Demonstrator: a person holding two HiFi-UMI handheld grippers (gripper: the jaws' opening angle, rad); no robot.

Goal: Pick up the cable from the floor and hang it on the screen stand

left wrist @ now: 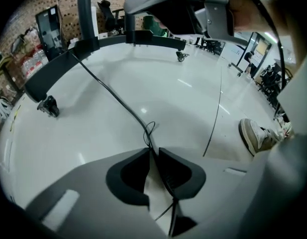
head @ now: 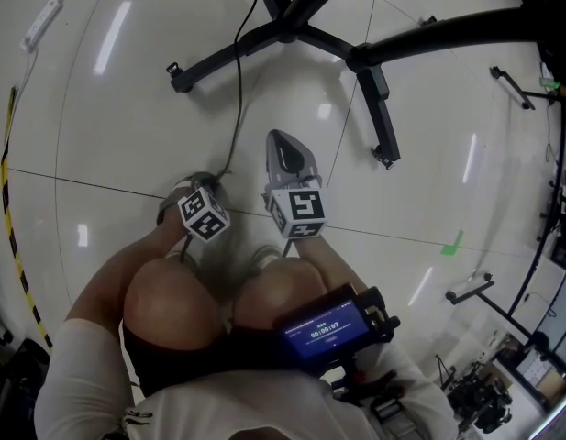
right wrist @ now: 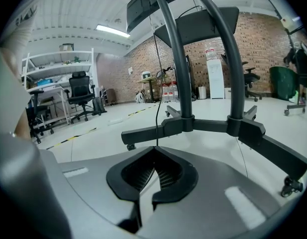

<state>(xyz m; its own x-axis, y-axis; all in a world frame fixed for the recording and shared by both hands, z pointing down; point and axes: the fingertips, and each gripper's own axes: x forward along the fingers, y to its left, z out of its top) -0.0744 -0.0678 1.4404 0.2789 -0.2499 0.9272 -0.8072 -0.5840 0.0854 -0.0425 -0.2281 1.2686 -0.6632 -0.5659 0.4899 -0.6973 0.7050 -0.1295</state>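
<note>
LEFT: your left hand-held gripper (left wrist: 153, 151) pinches the cable (left wrist: 118, 98) low over the floor (left wrist: 183, 98) | RIGHT: your right hand-held gripper (right wrist: 154, 151) sits closed, empty, facing the screen stand (right wrist: 193, 126)

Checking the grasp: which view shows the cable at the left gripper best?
The left gripper view: the cable runs across the floor into the left gripper, jaws closed on it. The head view shows only a thin line; the right gripper view, a hanging stretch.
</note>
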